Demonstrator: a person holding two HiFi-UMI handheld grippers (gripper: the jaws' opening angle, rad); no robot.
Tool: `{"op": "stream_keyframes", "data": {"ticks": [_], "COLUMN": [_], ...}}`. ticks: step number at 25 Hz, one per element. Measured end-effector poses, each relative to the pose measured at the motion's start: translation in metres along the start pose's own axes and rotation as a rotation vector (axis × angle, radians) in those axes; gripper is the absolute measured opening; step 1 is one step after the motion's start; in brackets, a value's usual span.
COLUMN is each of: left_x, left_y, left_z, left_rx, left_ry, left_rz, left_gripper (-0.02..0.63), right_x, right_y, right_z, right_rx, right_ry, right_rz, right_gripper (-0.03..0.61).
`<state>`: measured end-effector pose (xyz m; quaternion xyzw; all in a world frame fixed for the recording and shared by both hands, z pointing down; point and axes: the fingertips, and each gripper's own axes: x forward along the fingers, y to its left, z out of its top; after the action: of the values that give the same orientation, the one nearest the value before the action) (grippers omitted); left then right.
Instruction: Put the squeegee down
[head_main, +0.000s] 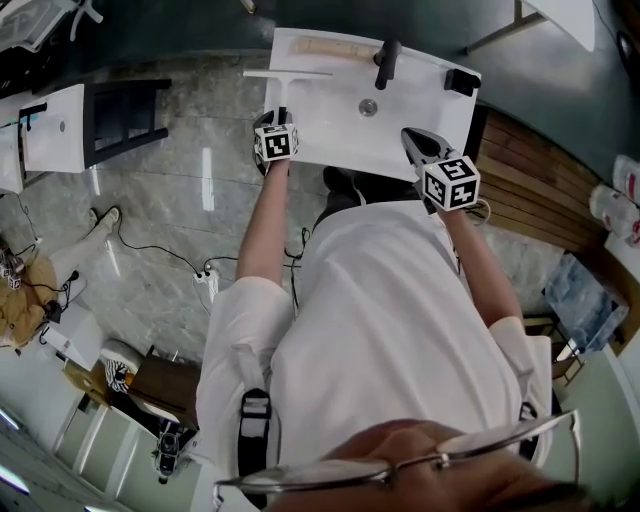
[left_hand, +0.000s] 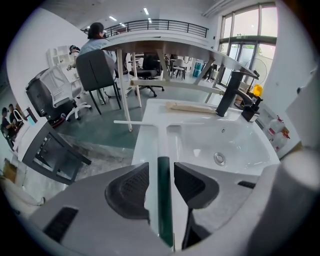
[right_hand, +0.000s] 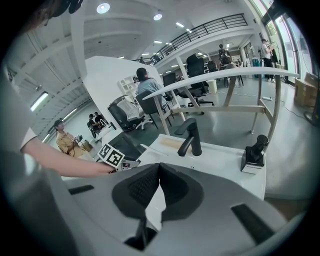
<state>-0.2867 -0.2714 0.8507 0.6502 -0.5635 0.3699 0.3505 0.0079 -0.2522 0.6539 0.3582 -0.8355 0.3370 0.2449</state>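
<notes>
You are holding the left gripper (left_hand: 161, 176) slack over the left rim of the sink (head_main: 330, 140). Its jaws are standing apart on either side of the squeegee (head_main: 284, 88) without pressing its handle, apparently leaving the tool lying on the white ledge, pale T-shaped blade overhanging, grip dark green. Your right gripper (right_hand: 159, 170) is hovering clenched and empty.

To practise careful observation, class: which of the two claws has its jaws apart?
The left claw: its jaws stand apart either side of the squeegee; on the right claw they meet.
</notes>
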Motion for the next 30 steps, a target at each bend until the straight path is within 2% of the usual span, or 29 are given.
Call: {"op": "stream_keyframes", "data": {"ticks": [13,30], "left_x": [-0.052,-0.144], "left_y": [-0.008,-0.082], "left_z": [0.026,0.065], "left_rx": [-0.022,-0.022], "left_ry": [-0.115,-0.291], "left_rz": [-0.015,-0.21], "left_gripper": [0.143,0.12], "right_x": [0.01,-0.008], "right_y": [0.021,0.037], "right_z": [0.007,0.014], "right_rx": [-0.018,-0.086], "right_ry": [-0.037,-0.104], "right_rz": [0.004,-0.043], "right_gripper": [0.006,0.006]}}
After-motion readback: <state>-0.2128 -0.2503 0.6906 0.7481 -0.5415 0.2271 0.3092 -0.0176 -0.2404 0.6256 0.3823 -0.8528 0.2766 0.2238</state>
